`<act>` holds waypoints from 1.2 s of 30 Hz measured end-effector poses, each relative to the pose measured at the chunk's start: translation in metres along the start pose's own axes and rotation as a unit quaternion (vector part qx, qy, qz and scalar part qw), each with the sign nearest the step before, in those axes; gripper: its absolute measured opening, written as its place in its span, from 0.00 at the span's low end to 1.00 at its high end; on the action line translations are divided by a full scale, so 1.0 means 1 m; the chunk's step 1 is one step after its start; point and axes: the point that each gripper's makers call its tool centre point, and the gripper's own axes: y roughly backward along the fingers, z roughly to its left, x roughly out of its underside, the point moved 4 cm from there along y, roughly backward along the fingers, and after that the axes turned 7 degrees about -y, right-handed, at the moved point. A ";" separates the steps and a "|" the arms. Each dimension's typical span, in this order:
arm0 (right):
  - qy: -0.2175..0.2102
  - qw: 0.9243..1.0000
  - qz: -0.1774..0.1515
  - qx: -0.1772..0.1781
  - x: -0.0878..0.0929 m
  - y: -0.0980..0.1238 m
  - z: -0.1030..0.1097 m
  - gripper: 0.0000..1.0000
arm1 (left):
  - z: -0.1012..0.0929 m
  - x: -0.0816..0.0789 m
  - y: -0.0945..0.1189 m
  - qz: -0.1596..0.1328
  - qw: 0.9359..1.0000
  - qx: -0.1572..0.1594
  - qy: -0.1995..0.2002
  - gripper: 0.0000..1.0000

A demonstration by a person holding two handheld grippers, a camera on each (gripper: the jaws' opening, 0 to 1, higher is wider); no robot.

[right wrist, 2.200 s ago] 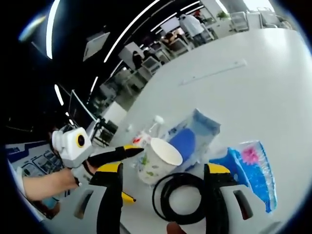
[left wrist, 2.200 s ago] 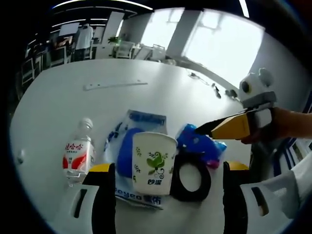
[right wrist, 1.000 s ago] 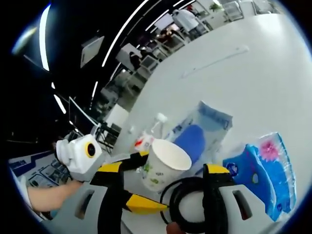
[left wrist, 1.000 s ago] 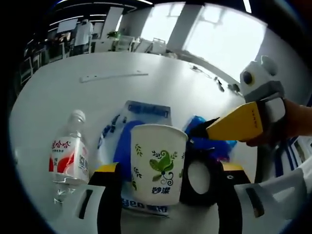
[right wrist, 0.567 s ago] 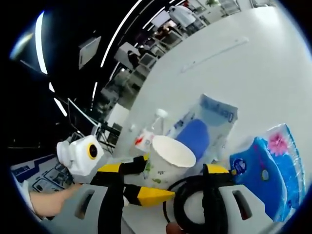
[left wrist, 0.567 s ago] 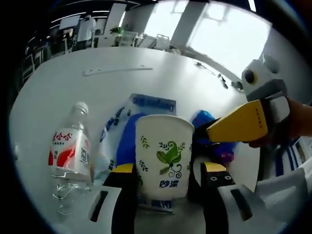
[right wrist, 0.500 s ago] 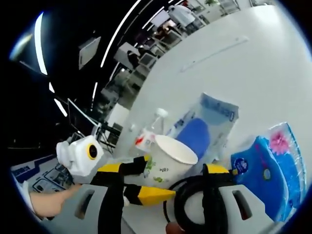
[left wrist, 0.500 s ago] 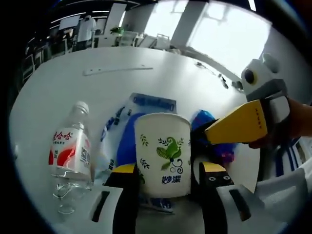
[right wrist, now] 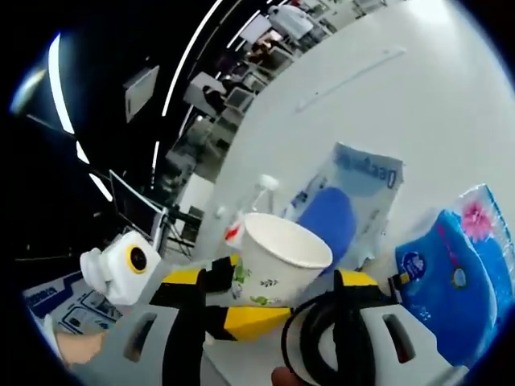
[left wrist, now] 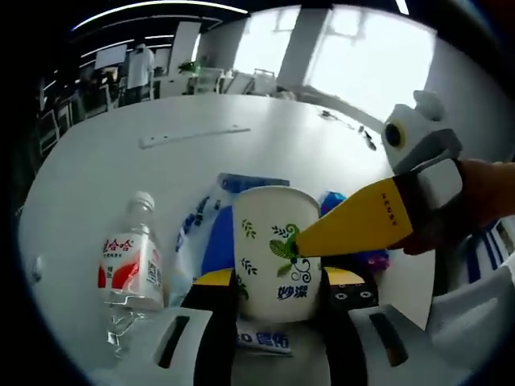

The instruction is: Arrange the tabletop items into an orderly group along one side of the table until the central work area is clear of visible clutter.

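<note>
L gripper (left wrist: 269, 281) clamped on paper cup (left wrist: 277, 251), frame centre; R gripper (right wrist: 269, 293) wide around black cable coil (right wrist: 322, 338); water bottle (left wrist: 131, 261) lower left.

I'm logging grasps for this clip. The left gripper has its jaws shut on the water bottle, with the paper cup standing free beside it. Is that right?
Not quite. The left gripper has its jaws shut on the paper cup, and it is the water bottle that lies free beside it on the table. The left gripper view shows this.
</note>
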 end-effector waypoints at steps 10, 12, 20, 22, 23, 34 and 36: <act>0.000 0.999 -0.030 -0.024 -0.011 0.007 0.016 0.61 | -0.006 -0.016 0.017 -0.051 0.999 -0.005 0.006 0.36; 0.008 0.999 -0.035 -0.033 -0.014 0.009 0.023 0.61 | -0.009 -0.017 0.019 -0.053 0.999 -0.003 0.002 0.37; 0.100 0.994 -0.043 -0.030 -0.014 0.022 0.044 0.48 | -0.016 -0.023 0.030 -0.065 0.998 -0.007 0.000 0.36; 0.131 0.990 -0.043 -0.026 -0.013 0.026 0.048 0.43 | -0.019 -0.023 0.033 -0.065 0.998 -0.008 -0.006 0.36; 0.138 0.989 -0.043 -0.025 -0.013 0.027 0.049 0.41 | -0.019 -0.023 0.034 -0.066 0.998 -0.008 -0.007 0.36; 0.293 0.955 -0.054 -0.014 -0.001 0.048 0.079 0.40 | -0.033 -0.033 0.053 -0.079 0.996 -0.009 -0.044 0.36; 0.338 0.939 -0.057 -0.011 0.003 0.053 0.085 0.40 | -0.037 -0.035 0.055 -0.078 0.995 -0.009 -0.066 0.36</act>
